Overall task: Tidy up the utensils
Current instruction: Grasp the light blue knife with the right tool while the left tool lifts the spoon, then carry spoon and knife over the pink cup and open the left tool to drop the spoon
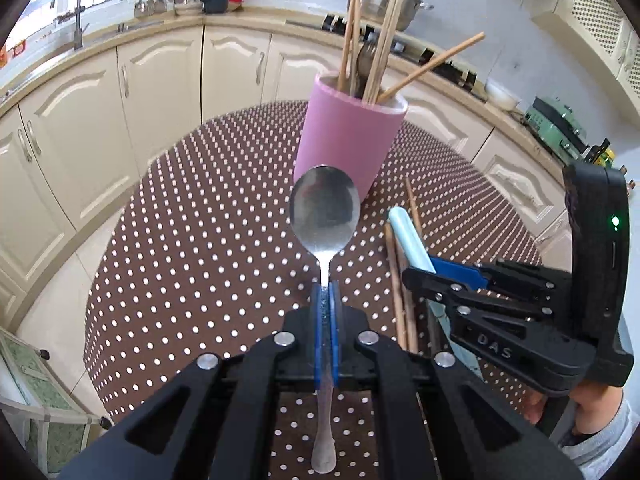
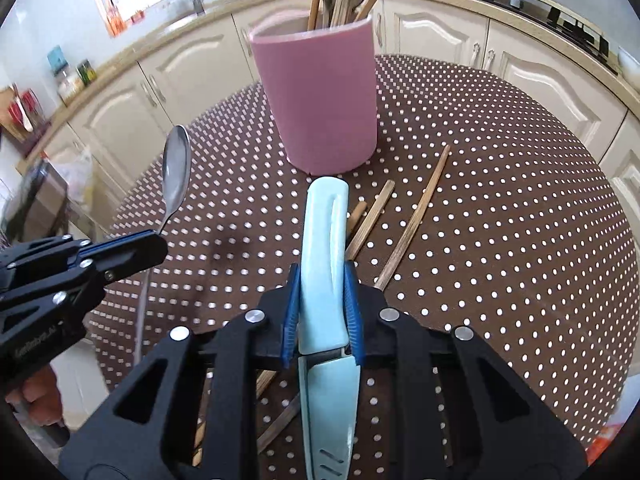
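Both tongs loaded above the dotted table; pink holder ahead.

I see the left gripper (image 1: 327, 300) clamped tight on a steel spoon (image 1: 325, 210), bowl forward; its handle tip is cut off below. The right gripper (image 2: 322, 300) has its blue pads against a pale-blue knife (image 2: 325, 240), smooth plastic handle forward, sheathed blade running out of frame. Bamboo chopsticks (image 2: 412, 220) lie partly hidden under the linkage. The cylindrical pink holder (image 2: 320, 100) has tall chopsticks and dark utensils I cannot identify.

One spoon (image 1: 324, 208) – one knife (image 2: 325, 248) – one holder (image 2: 320, 100)
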Demonstrator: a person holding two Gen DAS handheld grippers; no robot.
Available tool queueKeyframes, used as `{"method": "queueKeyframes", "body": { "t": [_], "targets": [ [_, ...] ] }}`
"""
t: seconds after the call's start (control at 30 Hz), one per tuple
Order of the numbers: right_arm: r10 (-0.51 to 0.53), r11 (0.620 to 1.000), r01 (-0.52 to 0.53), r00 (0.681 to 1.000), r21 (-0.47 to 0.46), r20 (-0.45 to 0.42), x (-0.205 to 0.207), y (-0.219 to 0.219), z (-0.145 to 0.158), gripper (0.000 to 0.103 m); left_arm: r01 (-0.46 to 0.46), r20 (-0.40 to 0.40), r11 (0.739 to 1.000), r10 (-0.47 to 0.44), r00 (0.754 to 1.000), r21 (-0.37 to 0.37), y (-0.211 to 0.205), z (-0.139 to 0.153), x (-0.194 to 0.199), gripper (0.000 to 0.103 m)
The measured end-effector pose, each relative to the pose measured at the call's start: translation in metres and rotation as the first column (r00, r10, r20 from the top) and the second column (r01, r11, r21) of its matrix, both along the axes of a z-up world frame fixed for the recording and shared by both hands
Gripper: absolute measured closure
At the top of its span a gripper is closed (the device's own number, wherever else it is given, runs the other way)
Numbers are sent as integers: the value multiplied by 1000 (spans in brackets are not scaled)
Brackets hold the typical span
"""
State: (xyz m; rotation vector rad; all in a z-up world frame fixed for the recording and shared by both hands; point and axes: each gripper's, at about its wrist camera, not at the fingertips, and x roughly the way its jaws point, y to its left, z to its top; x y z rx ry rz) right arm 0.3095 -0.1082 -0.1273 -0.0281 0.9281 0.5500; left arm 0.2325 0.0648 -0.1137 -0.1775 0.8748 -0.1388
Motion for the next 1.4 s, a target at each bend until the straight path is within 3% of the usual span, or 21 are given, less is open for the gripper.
{"method": "queueKeyframes", "body": {
  "t": [0.2,0.47,0.9,1.4],
  "targets": [
    [-11,988,-4,995,154,101,-30,-28,29,82,3,153,1000,-7,988,25,-7,28,-23,100],
    [-45,967,-15,973,256,225,-64,-43,68,83,49,307,998,-57,950,32,-25,48,-54,100],
    [-84,945,-35,935,326,344,-95,-41,120,83,63,400,998,-45,916,-30,-30,68,-59,100],
    [-135,924,-30,908,382,398,-87,-53,138,83,52,502,998,-34,864,-21,-40,94,-56,100]
  ]
}}
